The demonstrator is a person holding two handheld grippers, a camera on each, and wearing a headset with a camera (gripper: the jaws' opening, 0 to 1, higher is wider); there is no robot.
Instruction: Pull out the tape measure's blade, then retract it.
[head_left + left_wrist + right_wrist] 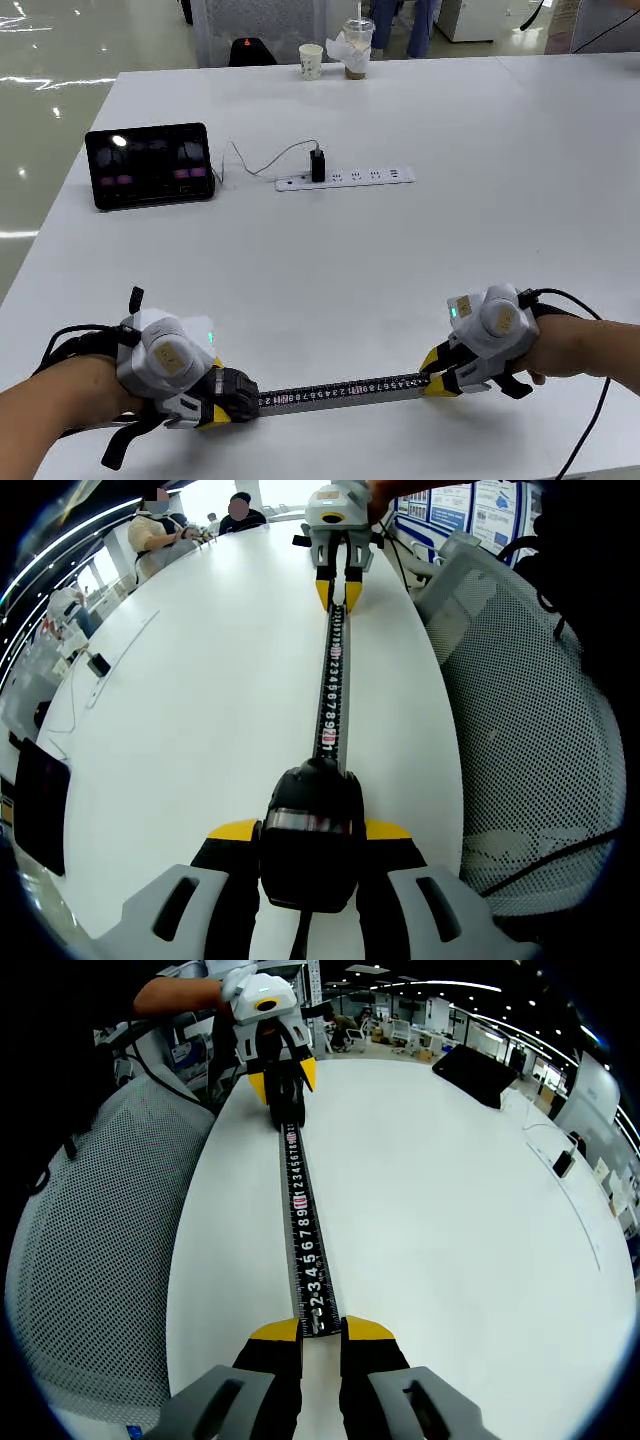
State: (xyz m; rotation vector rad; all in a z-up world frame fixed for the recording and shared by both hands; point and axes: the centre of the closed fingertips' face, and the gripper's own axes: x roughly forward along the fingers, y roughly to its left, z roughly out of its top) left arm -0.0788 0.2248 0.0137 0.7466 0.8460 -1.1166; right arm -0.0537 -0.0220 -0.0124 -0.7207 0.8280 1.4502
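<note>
Black and squat, the tape measure (312,815) sits at 6 o'clock in the left gripper view, clamped between the yellow-tipped jaws of the left gripper (311,831), which press on its two sides. From its mouth the blade (333,680) runs straight toward 12 o'clock, flat along the white table (200,730), numbers facing up. At its far end the right gripper (338,582) meets it.

In the right gripper view the right gripper (321,1330) has its jaws drawn narrow, and the blade's (303,1230) end is pinched between the yellow tips at 6 o'clock. The strip leads up to 12 o'clock, where the left gripper (281,1078) holds the tape measure (284,1095).

In the head view the left gripper (226,396) with the tape measure (238,392) lies at 7 o'clock. The right gripper (433,374) is at 4 o'clock, and the blade (345,390) is stretched between them just over the table (400,260), close to its near edge.

Farther out, a dark tablet (150,165) stands at 10 o'clock. A white power strip (350,178) with a black plug (318,164) lies toward 12 o'clock. At the far edge stand a paper cup (311,61) and a clear cup with a straw (357,45). A mesh chair (520,730) sits beside the table at 3 o'clock in the left gripper view.
</note>
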